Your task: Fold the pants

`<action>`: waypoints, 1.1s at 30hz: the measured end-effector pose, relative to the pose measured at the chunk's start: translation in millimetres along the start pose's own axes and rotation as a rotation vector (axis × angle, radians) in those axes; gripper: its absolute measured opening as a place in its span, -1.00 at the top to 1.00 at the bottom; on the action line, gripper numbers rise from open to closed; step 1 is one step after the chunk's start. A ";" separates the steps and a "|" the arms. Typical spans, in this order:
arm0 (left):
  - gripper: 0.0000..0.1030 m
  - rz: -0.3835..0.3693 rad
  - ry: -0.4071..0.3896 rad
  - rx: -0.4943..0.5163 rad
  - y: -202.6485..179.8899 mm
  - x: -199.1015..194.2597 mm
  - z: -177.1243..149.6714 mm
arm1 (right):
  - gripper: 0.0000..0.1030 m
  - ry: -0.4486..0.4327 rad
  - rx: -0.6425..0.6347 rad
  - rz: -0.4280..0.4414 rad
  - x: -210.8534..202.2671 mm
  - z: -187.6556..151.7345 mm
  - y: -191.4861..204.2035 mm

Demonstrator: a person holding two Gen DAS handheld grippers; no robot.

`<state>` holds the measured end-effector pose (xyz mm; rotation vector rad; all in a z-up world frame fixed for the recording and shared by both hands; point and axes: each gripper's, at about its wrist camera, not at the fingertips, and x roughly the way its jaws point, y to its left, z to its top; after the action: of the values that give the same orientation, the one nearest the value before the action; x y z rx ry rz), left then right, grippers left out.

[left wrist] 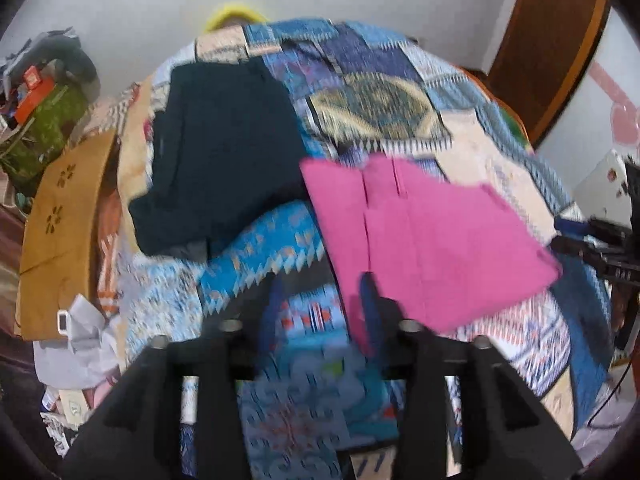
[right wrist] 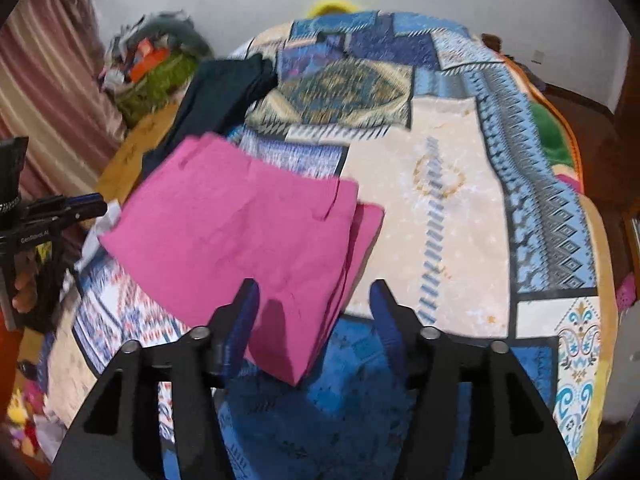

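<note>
Pink pants [left wrist: 432,236] lie folded into a flat stack on the patterned bed cover [left wrist: 280,248], also shown in the right wrist view [right wrist: 248,240]. My left gripper [left wrist: 320,288] is open and empty, its right finger just over the stack's near left corner. My right gripper [right wrist: 314,296] is open and empty, hovering above the stack's near right corner. The right gripper shows at the right edge of the left wrist view [left wrist: 592,248], and the left gripper at the left edge of the right wrist view [right wrist: 60,212].
A dark navy garment [left wrist: 224,148] lies on the bed behind the pink pants, also in the right wrist view [right wrist: 216,92]. A mustard cloth [left wrist: 60,232] hangs at the bed's left side. Cluttered bags [left wrist: 44,100] stand by the wall. A wooden door [left wrist: 552,44] is at right.
</note>
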<state>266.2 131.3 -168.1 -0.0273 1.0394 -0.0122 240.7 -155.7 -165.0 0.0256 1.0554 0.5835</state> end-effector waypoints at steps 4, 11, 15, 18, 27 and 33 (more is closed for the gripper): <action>-0.28 -0.033 -0.025 -0.033 1.9 9.1 26.1 | -0.12 -0.034 0.032 -0.008 1.5 11.1 -3.5; -0.30 -0.094 0.081 -0.042 -6.0 63.6 52.1 | -0.21 0.013 0.090 -0.036 31.5 24.5 -20.4; -0.30 -0.105 0.147 -0.066 -4.8 93.4 55.2 | -0.21 0.069 0.136 -0.018 51.9 25.1 -30.7; -0.31 -0.134 0.177 -0.101 -0.3 106.6 54.5 | -0.21 0.097 0.135 0.004 62.4 23.2 -31.7; 0.16 -0.184 0.173 -0.112 -2.9 113.8 52.3 | -0.07 0.099 0.156 0.076 79.5 24.2 -36.5; 0.74 -0.117 0.128 -0.091 -3.1 112.4 48.7 | 0.56 0.090 0.153 0.083 81.6 28.6 -32.7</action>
<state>365.1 126.5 -240.2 -0.1717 1.1647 -0.0743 307.8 -138.4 -226.2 0.1791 1.1891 0.5816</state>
